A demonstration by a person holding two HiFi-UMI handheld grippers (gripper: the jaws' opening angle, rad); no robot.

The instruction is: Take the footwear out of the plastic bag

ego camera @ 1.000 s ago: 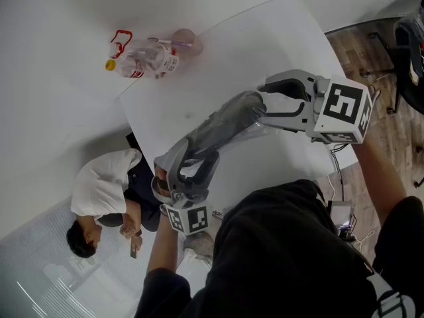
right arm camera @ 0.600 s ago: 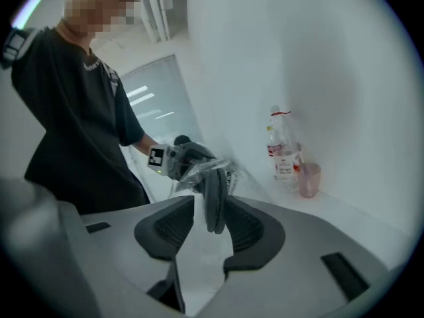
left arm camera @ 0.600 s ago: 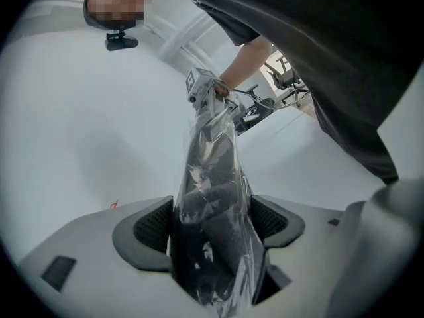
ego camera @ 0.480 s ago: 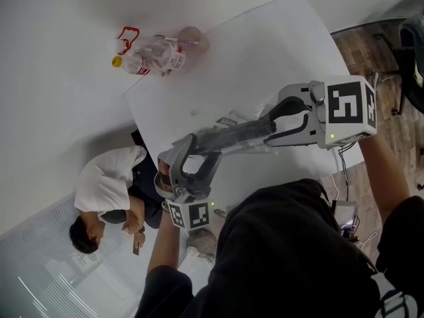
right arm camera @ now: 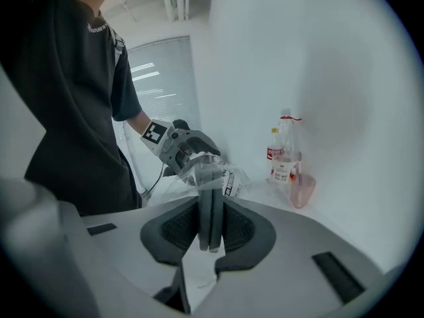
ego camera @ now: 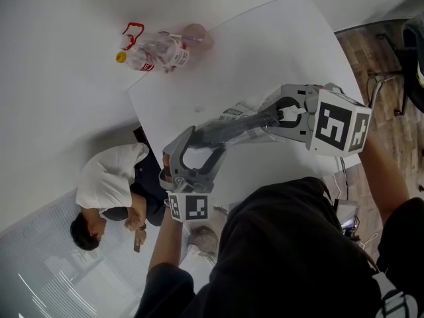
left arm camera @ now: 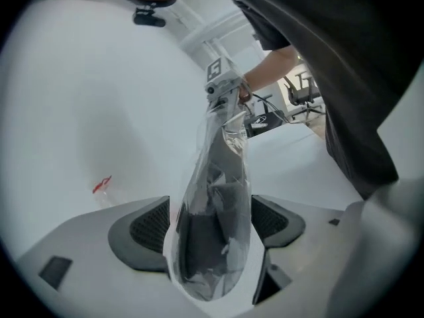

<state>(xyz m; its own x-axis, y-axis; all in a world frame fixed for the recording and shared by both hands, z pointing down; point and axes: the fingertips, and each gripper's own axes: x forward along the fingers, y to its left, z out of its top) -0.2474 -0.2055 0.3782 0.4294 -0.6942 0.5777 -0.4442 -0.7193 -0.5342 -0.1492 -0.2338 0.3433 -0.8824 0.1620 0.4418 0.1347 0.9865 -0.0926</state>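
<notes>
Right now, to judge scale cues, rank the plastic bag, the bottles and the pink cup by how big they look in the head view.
1. plastic bag: largest, though held up nearer the camera, which flatters it.
2. bottles, taken as a group.
3. pink cup: smallest.

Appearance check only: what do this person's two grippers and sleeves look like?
The left gripper and right gripper are both light grey moulded plastic with looped handles. Each carries a white cube printed with black square markers. The fingers have dark grey, mesh-textured pads. The person wears a black short-sleeved T-shirt, which leaves the forearms bare.
</notes>
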